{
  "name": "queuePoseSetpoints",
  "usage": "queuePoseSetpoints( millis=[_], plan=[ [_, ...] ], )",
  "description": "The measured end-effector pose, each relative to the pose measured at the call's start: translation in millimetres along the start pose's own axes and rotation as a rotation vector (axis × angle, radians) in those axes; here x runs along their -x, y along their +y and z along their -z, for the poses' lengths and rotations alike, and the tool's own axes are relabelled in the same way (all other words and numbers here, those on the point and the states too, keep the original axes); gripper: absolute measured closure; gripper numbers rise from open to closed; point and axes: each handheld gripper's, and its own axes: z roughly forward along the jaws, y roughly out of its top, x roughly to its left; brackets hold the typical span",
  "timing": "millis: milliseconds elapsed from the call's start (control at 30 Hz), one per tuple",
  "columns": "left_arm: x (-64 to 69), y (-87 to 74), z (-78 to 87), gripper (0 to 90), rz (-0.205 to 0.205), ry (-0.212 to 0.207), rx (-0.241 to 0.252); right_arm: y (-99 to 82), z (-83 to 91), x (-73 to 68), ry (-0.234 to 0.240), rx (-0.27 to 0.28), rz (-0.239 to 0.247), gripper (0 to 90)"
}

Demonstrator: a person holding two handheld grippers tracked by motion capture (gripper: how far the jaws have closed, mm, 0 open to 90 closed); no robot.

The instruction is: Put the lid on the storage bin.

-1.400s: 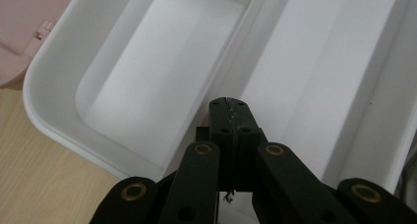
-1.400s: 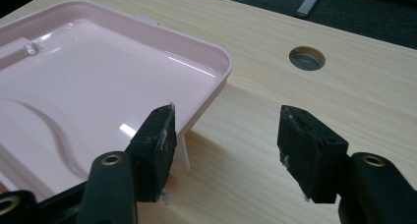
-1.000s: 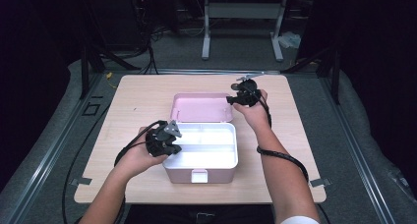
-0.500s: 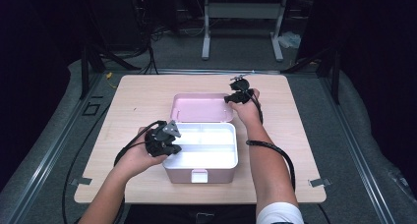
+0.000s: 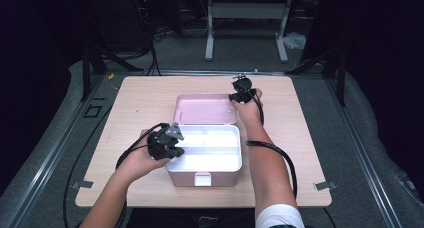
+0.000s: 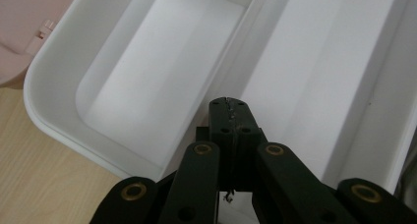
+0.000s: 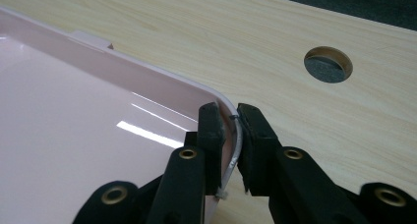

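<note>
pink lid (image 5: 205, 109) of the box lying open and flat on the table (image 5: 145, 95), hinged behind the white tray (image 5: 207, 155) at table centre. right gripper (image 7: 231, 123) at the lid's far right corner, jaws just closed onto the rim, one pad inside, one outside; rim pinched between them. left gripper (image 6: 231, 118) pressed together on the tray's centre divider (image 6: 246, 52), steadying the base (image 5: 200, 177).

for the lift: keep the pinch square on the rim, not on the rounded corner where it could slip. swing up and toward the person in an arc about the hinge, no straight pull. hold the left clamp firm so the base stays put. slow near closing; watch the front latch (image 5: 202, 178) for alignment.
</note>
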Motion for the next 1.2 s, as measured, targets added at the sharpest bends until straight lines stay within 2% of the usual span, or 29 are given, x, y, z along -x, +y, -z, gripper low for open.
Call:
queuePoseSetpoints(
  millis=[267, 400, 633, 800, 1033, 1200],
  plan=[
    [1.0, 0.4, -0.4, 90.0, -0.005, 0.009, 0.002, 3.3, 5.8, 1.3, -0.001, -0.009, 0.002, 81.8],
    [2.8, 1.0, -0.6, 90.0, -0.015, 0.02, -0.001, 4.9, 9.8, 1.5, -0.009, 0.003, 0.011, 82.3],
    [1.2, 0.3, -0.6, 90.0, -0.007, 0.01, 0.005, 9.0, 19.0, 1.1, -0.014, 0.028, 0.025, 82.8],
    [3.1, 1.1, -0.8, 90.0, -0.017, 0.021, 0.0, 10.7, 25.6, -1.1, -0.022, 0.061, 0.039, 83.1],
    [2.8, 1.5, -1.0, 90.0, -0.012, 0.016, 0.0, 15.5, 43.4, -6.4, -0.057, 0.104, 0.081, 83.6],
    [2.9, 1.3, -1.0, 90.0, -0.012, 0.015, 0.001, 18.9, 63.5, -9.9, -0.074, 0.137, 0.115, 84.1]
  ],
)
